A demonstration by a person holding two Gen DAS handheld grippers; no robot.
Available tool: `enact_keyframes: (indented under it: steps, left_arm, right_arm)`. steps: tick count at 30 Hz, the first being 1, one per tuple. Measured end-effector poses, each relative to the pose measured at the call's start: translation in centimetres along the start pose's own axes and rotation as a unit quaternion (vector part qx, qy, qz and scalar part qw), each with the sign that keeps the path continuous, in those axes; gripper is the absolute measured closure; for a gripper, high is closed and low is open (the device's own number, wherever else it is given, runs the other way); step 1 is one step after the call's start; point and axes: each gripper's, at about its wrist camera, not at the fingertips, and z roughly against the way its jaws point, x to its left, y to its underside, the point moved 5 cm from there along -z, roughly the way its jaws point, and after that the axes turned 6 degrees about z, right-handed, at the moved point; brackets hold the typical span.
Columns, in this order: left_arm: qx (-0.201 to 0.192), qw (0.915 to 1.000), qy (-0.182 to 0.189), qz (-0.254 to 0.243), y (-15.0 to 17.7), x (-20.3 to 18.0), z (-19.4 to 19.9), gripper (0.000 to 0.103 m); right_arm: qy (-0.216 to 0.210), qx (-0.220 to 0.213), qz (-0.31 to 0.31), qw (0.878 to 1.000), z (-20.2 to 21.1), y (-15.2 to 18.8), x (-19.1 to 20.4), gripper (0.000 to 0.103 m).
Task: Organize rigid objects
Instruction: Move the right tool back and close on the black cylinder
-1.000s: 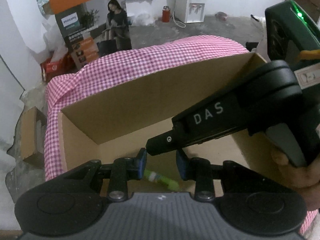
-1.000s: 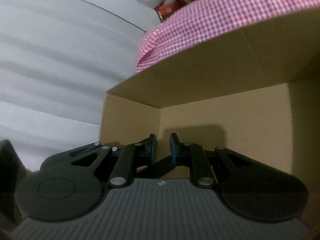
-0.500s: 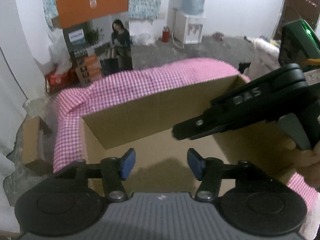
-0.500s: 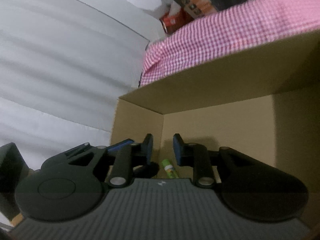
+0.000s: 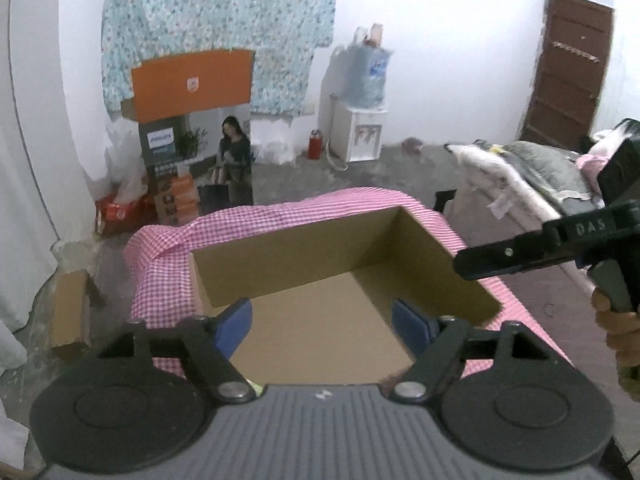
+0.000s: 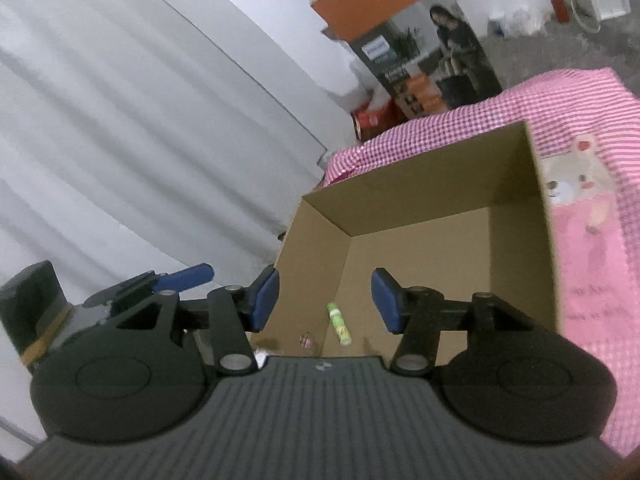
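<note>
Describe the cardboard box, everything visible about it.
The cardboard box is plain brown, open-topped, with upright walls and no flaps showing. It sits on a pink checked cloth. A green tube and a small round item lie on its floor near one wall. Neither pair of tongs touches it.

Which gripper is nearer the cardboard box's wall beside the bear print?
Right. The right gripper appears to hang over that wall; the left gripper is toward the cardboard box's opposite side. Both sets of jaws are opening, with nothing between them.
</note>
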Motion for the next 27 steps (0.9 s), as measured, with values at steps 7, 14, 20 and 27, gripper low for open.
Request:
enact_keyframes:
  steps: [7,14,20,27]
  left_arm:
    - [-0.001,0.9997,0.022,-0.013,4.5,-3.4,1.6,0.022]
    - [0.048,0.997,0.055,-0.026,10.5,-6.7,-1.6,0.023]
    - [0.075,0.9924,0.077,-0.06,14.1,-10.5,-4.4,0.029]
    - [0.087,0.9879,0.089,-0.092,15.8,-13.3,-7.6,0.054]
  right_arm:
    - [0.025,-0.034,0.016,0.999,6.1,5.9,0.6,0.05]
    - [0.065,-0.022,-0.009,0.998,6.8,13.2,-1.8,0.05]
    - [0.113,0.024,-0.004,0.993,3.9,16.1,-4.5,0.052]
    - [0.134,0.065,0.009,0.989,0.0,15.6,-6.7,0.069]
